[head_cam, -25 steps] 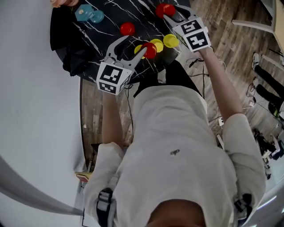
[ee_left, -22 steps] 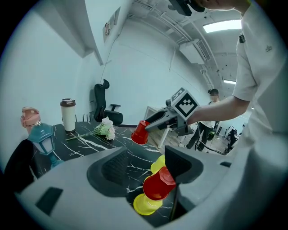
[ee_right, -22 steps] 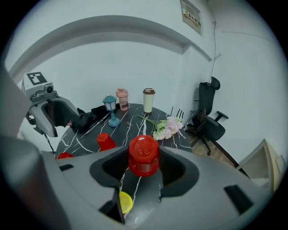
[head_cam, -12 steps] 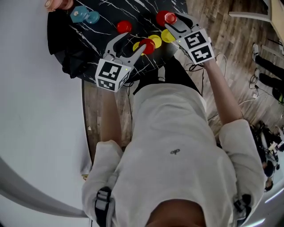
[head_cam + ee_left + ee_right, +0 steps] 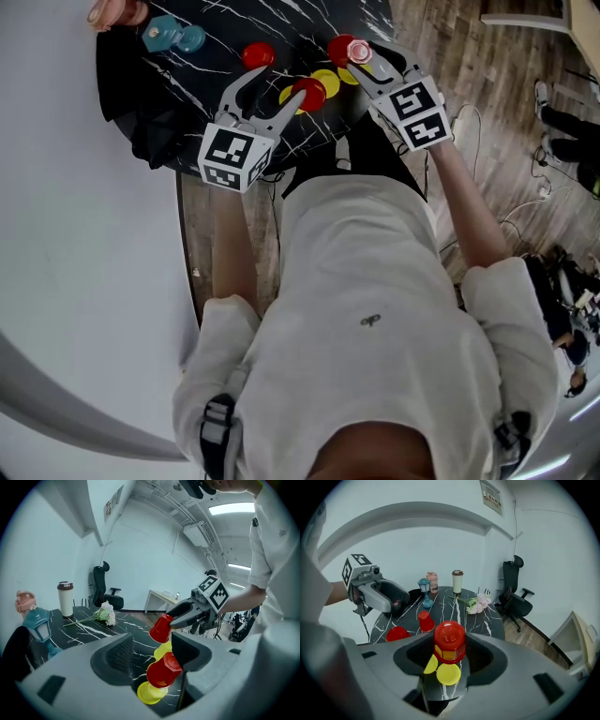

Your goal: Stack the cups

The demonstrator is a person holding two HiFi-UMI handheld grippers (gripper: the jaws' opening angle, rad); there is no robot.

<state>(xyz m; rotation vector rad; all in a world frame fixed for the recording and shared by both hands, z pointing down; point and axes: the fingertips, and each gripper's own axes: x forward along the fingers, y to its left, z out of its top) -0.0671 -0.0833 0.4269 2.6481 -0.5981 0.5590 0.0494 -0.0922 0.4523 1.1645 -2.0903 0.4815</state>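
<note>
our right gripper [image 5: 450,654] is clamped on a red cup [image 5: 450,637], base facing back along the jaws, with the yellow cups [image 5: 449,673] just below their tips, while our left gripper [image 5: 152,653], jaws apart, has a second red cup [image 5: 164,670] beside its right jaw.

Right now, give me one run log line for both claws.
left claw: open, tabletop red cup between jaws, ungripped | right claw: shut on raised red cup | stack: raised cup not yet placed
</note>
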